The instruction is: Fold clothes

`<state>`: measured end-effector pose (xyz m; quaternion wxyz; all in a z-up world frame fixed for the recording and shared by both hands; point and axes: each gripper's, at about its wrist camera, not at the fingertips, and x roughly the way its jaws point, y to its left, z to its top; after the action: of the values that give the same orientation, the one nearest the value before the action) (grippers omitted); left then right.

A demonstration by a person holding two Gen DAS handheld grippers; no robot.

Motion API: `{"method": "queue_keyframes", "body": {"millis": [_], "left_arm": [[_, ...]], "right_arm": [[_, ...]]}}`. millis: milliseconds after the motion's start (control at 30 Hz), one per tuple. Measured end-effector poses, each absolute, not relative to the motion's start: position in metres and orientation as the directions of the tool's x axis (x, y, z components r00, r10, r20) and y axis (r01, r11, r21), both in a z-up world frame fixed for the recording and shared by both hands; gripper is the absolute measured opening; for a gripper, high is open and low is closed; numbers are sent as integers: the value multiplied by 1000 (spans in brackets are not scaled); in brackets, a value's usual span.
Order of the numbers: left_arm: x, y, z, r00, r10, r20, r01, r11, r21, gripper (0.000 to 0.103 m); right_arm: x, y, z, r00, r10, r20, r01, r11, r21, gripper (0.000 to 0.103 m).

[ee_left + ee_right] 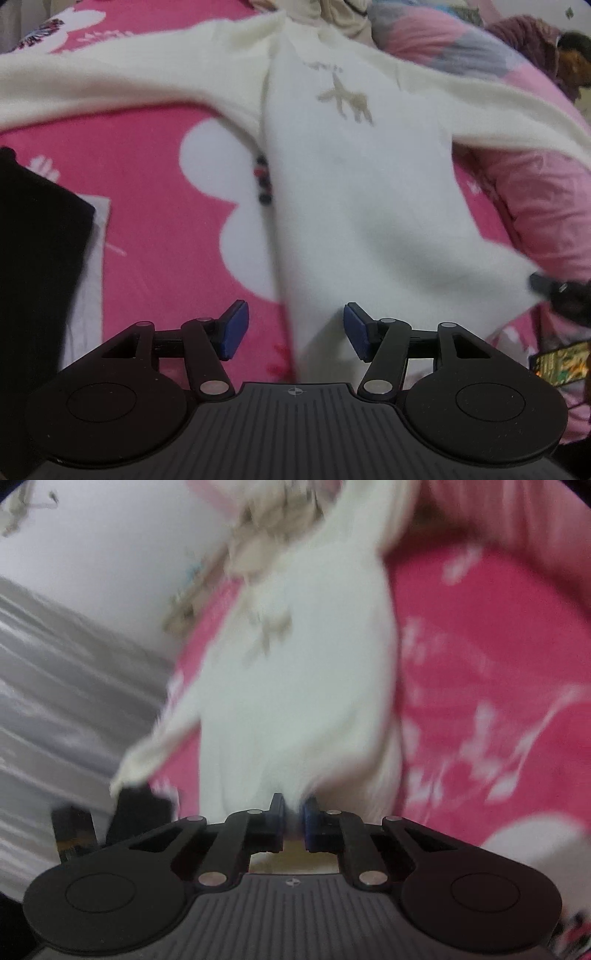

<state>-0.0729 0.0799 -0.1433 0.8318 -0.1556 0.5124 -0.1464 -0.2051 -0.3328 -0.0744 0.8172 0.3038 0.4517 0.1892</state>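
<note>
A cream-white sweater with a beige animal figure on its chest lies spread on the pink bed sheet, sleeves out to both sides. My left gripper stands open at the sweater's near hem. The hem's left corner lies between its blue pads, which do not press on it. My right gripper is shut on the sweater, with white cloth pinched between its pads; that view is blurred. The right gripper also shows as a dark shape at the hem's right corner in the left wrist view.
A black garment lies at the left over a white sheet. A pink quilt bulges at the right, with more clothes heaped at the far end. A grey ribbed surface and a white wall border the bed.
</note>
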Motion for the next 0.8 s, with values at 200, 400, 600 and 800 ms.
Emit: {"method": "queue_keyframes", "body": {"millis": [200,400,600,800], "left_arm": [[-70,80,-143,439,-410,-799,79,904,-420,57],[-64,60,-153,380,-442,-813,146,896,-419,57],[-45,36,-159,354,-472,-808,190,882,-432,58],[-41,15,-161,358,-447,-820,192,894,-404,54]], "right_arm": [[-203,-381,-16,696,387,-604,-19,851,524,10],[-201,-393,1,737,130,-663,57,966,253,9],[-200,-404,1,743,123,-658,95,954,285,6],[-200,-404,-12,726,128,-676,112,947,300,6]]}}
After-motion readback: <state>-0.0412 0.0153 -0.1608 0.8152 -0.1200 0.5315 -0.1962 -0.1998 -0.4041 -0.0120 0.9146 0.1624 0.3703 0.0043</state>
